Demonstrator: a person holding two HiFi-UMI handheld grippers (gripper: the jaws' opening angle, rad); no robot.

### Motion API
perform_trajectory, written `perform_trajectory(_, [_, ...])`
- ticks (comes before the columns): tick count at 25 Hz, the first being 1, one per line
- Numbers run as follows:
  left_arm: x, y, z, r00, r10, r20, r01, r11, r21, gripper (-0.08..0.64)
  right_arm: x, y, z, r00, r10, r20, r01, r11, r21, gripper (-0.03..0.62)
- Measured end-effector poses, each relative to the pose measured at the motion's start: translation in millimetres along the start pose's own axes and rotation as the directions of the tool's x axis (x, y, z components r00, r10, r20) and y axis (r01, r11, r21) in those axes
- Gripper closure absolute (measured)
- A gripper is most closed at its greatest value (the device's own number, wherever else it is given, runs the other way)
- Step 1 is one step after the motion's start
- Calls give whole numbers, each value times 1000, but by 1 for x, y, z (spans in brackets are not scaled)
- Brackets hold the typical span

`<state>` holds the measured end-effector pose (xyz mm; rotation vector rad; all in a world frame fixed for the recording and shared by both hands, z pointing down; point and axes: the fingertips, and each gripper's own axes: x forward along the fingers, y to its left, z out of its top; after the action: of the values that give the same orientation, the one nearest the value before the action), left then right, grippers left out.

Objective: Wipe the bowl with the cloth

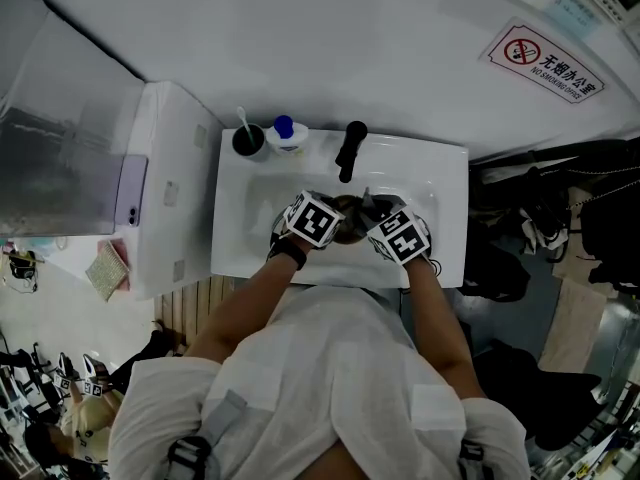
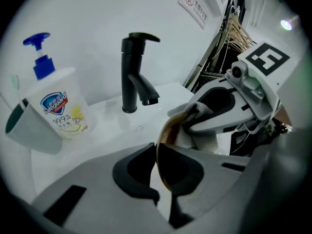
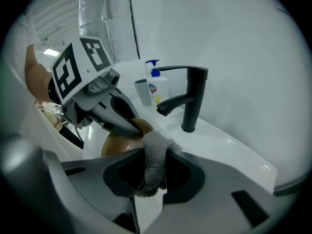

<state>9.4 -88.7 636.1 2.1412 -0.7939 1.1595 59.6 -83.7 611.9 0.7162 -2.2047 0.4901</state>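
Bowl (image 3: 117, 143): brown, glossy, tipped on edge above sink (image 1: 440, 173), rim pinched in left gripper (image 2: 158, 167). Cloth (image 3: 155, 152): grey knit, bunched, clamped in right gripper (image 3: 151, 174), upper end touching bowl near rim.

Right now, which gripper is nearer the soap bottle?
Left. The left gripper, shut on the rim of the bowl, is in front of the soap bottle, over the sink. The right gripper, shut on the cloth, is farther right, past the bowl.
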Motion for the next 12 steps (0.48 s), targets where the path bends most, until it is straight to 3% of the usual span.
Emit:
perform_trajectory(3, [-6, -6, 13, 997, -35, 65, 36, 999, -17, 541, 6, 1, -3, 999, 1, -43, -1, 1000, 8, 500])
perform_trajectory(7, [-5, -15, 12, 994, -86, 74, 86, 996, -3, 538, 5, -4, 0, 997, -36, -72, 36, 999, -4, 540])
perform_trajectory(12, [-1, -21, 13, 996, -48, 73, 38, 991, 127, 518, 4, 6, 5, 984, -87, -158, 45, 968, -248, 548])
